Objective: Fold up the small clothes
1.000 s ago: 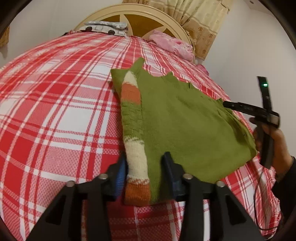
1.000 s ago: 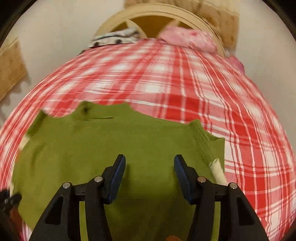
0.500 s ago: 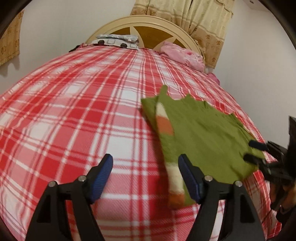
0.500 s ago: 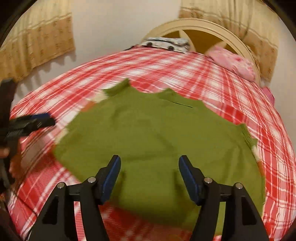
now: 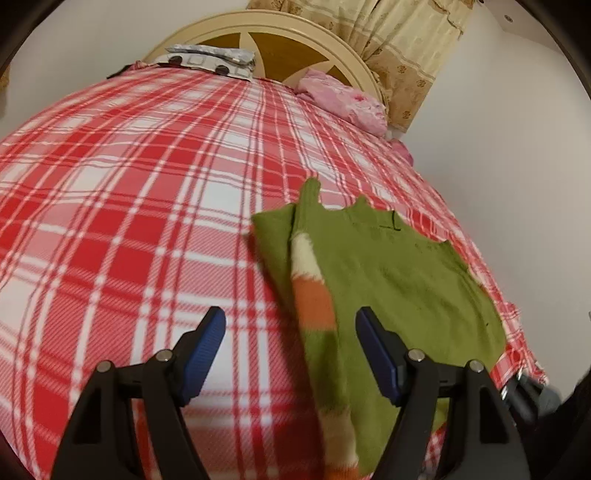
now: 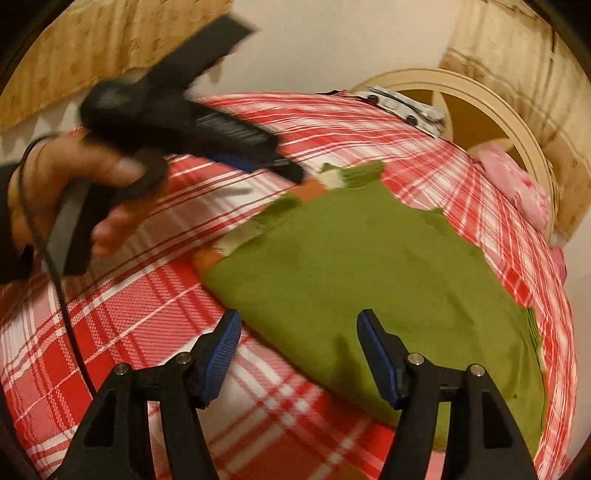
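Observation:
A small green knit sweater lies flat on the red plaid bed; its striped sleeve in white, orange and green is folded over its left side. My left gripper is open and empty, above the sweater's left edge and the sleeve. In the right wrist view the sweater fills the middle. My right gripper is open and empty over the sweater's near hem. The left gripper, held in a hand, shows there above the sweater's far left side.
The red and white plaid bedspread covers the whole bed. A cream headboard, a pink pillow and a grey patterned pillow are at the far end. A white wall runs along the right side.
My left gripper has let go of the striped sleeve, opened wide and pulled back to the left. My right gripper has swung left along the sweater's near hem. The sweater lies still.

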The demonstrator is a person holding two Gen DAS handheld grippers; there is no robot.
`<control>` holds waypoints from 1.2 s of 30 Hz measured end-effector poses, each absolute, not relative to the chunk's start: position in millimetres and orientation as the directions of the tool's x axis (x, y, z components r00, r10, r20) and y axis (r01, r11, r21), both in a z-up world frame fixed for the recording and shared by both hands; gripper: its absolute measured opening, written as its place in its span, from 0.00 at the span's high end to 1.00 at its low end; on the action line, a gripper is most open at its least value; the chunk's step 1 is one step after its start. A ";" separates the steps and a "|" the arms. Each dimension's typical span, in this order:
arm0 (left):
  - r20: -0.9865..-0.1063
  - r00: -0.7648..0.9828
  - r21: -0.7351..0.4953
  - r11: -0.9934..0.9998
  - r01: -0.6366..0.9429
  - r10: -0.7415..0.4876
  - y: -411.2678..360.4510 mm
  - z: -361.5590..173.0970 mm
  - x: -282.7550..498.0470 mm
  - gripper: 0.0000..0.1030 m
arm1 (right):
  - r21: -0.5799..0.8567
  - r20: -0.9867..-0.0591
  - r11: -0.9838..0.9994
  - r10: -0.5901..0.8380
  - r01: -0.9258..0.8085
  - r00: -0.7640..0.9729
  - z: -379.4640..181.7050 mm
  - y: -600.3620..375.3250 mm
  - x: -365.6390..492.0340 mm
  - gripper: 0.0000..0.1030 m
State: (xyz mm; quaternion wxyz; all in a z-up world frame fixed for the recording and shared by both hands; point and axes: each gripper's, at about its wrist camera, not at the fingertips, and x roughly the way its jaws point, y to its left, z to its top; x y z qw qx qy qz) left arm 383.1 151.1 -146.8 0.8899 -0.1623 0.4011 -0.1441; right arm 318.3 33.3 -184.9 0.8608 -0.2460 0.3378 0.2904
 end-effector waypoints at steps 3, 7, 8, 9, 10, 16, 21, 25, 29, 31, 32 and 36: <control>-0.665 0.628 -0.416 0.899 0.137 -0.403 147.9 -149.0 395.5 0.27 | -0.252 -0.728 0.682 0.335 -0.687 0.599 -190.1 46.1 314.3 0.36; -0.660 0.619 -0.431 0.890 0.152 -0.426 145.0 -153.6 410.1 0.27 | -0.275 -0.728 0.647 0.343 -0.711 0.594 -196.0 62.0 306.8 0.36; -0.657 0.616 -0.439 0.885 0.156 -0.434 144.2 -154.9 414.5 0.27 | -0.285 -0.726 0.641 0.341 -0.712 0.597 -197.5 65.1 305.4 0.36; -0.653 0.615 -0.447 0.880 0.159 -0.442 144.2 -155.6 418.1 0.27 | -0.293 -0.725 0.637 0.338 -0.713 0.600 -198.8 66.7 304.7 0.36; -0.652 0.612 -0.452 0.877 0.161 -0.448 144.0 -156.5 421.3 0.27 | -0.299 -0.725 0.634 0.336 -0.713 0.602 -200.4 68.7 304.6 0.36; -0.648 0.602 -0.476 0.865 0.159 -0.467 144.3 -164.4 439.3 0.27 | -0.318 -0.721 0.623 0.331 -0.715 0.609 -205.2 74.5 308.2 0.36; -0.639 0.597 -0.505 0.850 0.151 -0.486 148.6 -171.2 450.6 0.27 | -0.306 -0.722 0.630 0.336 -0.714 0.605 -207.5 77.7 315.3 0.36; -0.621 0.593 -0.540 0.828 0.150 -0.512 152.5 -175.8 457.0 0.34 | -0.287 -0.730 0.630 0.344 -0.722 0.591 -208.7 80.8 319.5 0.50; -0.619 0.555 -0.577 0.801 0.161 -0.557 152.7 -181.0 464.3 0.71 | -0.297 -0.727 0.622 0.344 -0.724 0.594 -208.9 84.1 318.4 0.69; -0.606 0.517 -0.628 0.762 0.156 -0.605 154.9 -186.5 469.8 0.81 | -0.271 -0.727 0.641 0.352 -0.718 0.589 -205.5 80.7 320.9 0.84; -0.591 0.526 -0.646 0.749 0.145 -0.611 158.1 -185.5 469.8 0.83 | -0.242 -0.729 0.652 0.367 -0.719 0.578 -202.2 75.5 325.1 0.88; -0.562 0.540 -0.675 0.725 0.137 -0.626 160.2 -178.8 468.0 0.85 | -0.207 -0.710 0.668 0.400 -0.715 0.580 -189.0 61.6 325.7 0.94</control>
